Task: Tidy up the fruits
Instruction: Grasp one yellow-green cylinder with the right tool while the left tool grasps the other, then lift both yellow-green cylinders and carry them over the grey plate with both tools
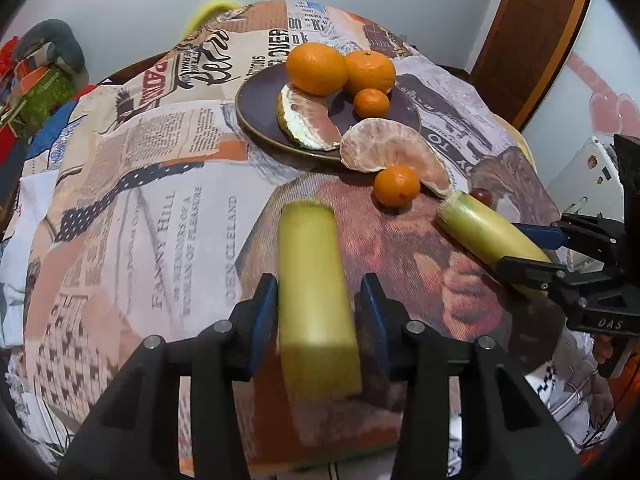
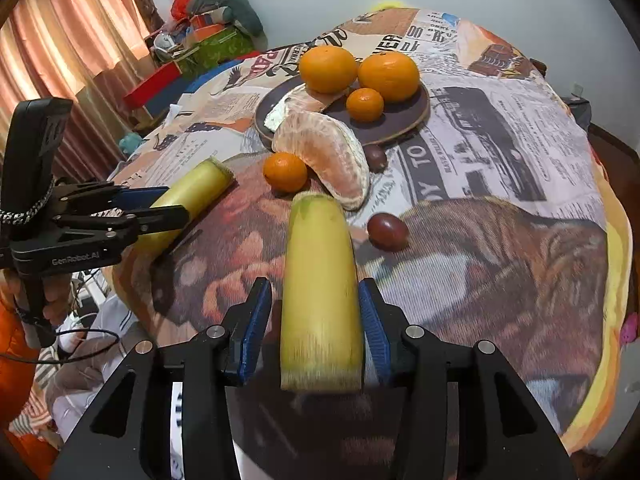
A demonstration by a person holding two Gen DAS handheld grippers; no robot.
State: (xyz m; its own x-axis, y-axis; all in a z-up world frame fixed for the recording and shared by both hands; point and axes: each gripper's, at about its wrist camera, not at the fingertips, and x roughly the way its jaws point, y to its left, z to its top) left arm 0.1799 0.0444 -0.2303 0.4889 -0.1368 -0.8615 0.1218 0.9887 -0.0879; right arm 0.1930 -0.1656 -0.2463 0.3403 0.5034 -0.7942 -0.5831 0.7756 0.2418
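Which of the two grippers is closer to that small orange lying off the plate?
Right. The right gripper sits just short of the small orange; the left gripper is further off to its side.

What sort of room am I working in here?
Probably a home, maybe a living or bedroom: a round table under a newspaper-print cloth, pink curtains by the wall, household clutter stacked behind.

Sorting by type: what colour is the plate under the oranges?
Dark brownish purple, plain plate; clearest in the right wrist view.
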